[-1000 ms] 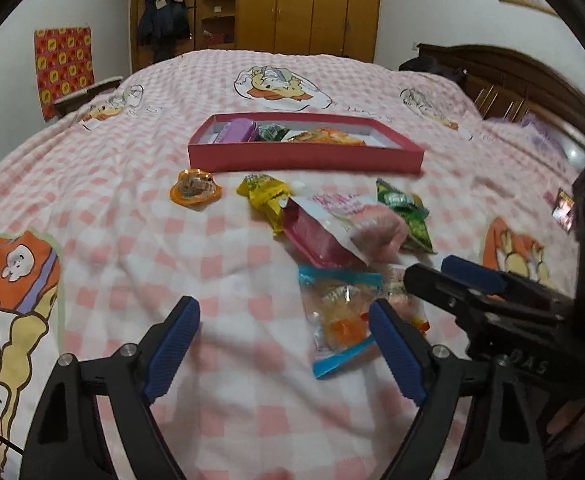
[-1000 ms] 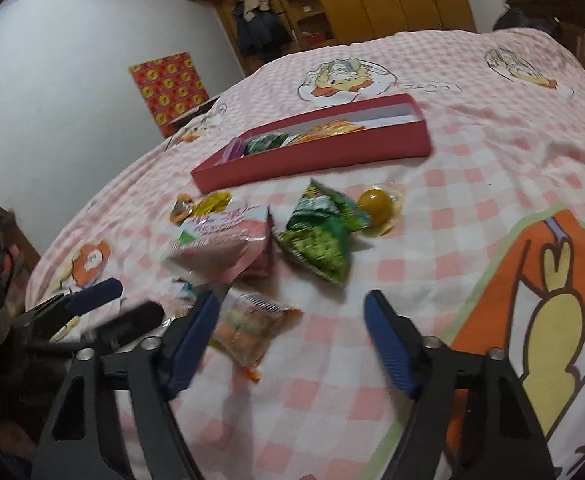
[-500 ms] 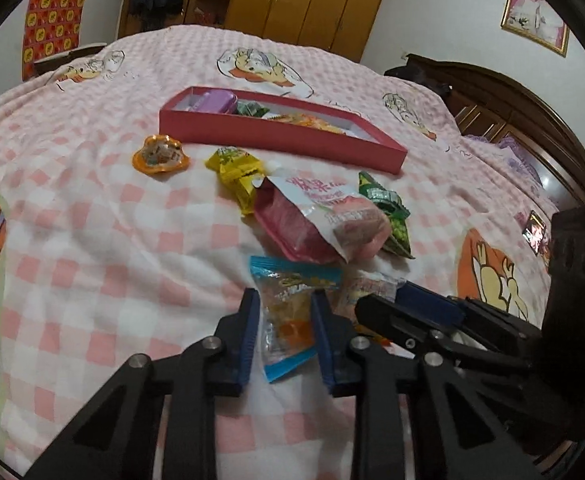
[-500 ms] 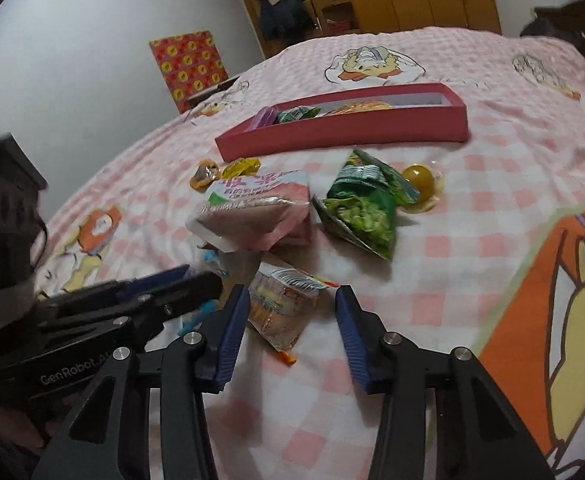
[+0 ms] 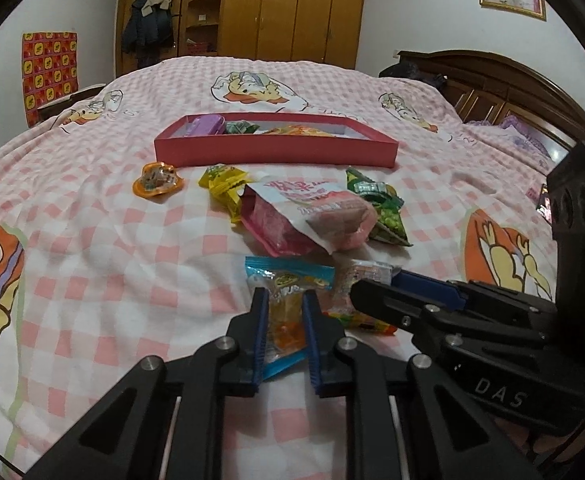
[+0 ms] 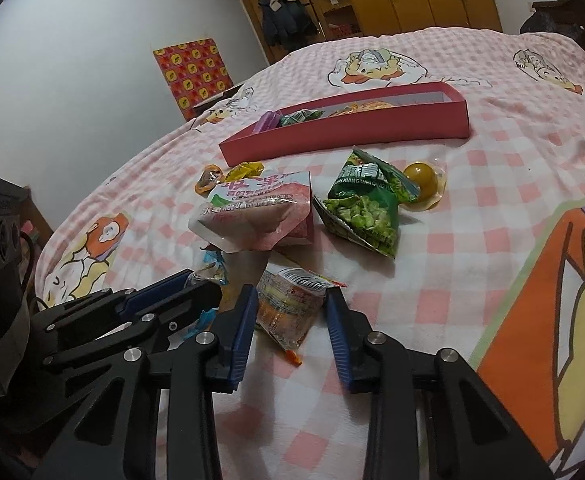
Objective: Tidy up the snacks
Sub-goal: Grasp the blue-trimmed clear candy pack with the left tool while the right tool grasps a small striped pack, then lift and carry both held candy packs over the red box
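Between the grippers and the red box [image 5: 274, 151] lies a clutter: the pink pouch [image 5: 308, 216] in the middle, a green pea bag [image 6: 362, 208] and yellow jelly cup [image 6: 424, 178] to its right, a yellow packet [image 5: 224, 186] and orange cup [image 5: 156, 178] to its left. Bare bedspread [image 5: 104, 248] lies open left of the pouch, and more beyond the jelly cup. The two grippers crowd each other below the pouch.

Your left gripper [image 5: 286, 312], jaws just closing, pinches the blue-edged candy packet [image 5: 288, 300] on the checked bed [image 5: 112, 248], with your right gripper [image 5: 376, 292] just beside it and the red box [image 5: 276, 152] beyond.
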### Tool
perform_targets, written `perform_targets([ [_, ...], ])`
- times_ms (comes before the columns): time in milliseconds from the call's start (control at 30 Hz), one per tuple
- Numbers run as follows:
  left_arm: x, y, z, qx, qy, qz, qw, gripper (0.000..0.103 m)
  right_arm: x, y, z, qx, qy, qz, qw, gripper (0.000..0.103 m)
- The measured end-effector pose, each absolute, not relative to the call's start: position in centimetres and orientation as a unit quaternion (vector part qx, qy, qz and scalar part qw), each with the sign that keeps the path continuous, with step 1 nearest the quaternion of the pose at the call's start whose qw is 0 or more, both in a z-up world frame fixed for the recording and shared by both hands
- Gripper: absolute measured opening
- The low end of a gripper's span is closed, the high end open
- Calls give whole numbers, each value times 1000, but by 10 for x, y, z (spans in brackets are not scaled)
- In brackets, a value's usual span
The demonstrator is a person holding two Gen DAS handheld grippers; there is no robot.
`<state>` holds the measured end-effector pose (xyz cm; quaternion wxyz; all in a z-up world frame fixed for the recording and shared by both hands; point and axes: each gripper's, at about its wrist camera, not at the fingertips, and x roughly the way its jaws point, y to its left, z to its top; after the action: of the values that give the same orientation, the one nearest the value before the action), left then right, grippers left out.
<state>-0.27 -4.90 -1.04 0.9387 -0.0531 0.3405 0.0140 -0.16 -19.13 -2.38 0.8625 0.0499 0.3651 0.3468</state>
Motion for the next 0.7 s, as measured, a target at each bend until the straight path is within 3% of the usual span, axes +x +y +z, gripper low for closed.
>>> perform_targets([
  [300, -8, -48, -7, -50, 328, 17, 943, 17, -1, -197, -23, 68, 359, 358, 859, 34],
  [500, -8, -42, -7, -72, 334, 7, 940, 16, -8, -204, -15, 84, 327, 380, 861, 24],
  [700, -12, -43, -3, -72, 326, 8, 943, 15, -9, -203, -13, 84, 325, 379, 863, 23],
])
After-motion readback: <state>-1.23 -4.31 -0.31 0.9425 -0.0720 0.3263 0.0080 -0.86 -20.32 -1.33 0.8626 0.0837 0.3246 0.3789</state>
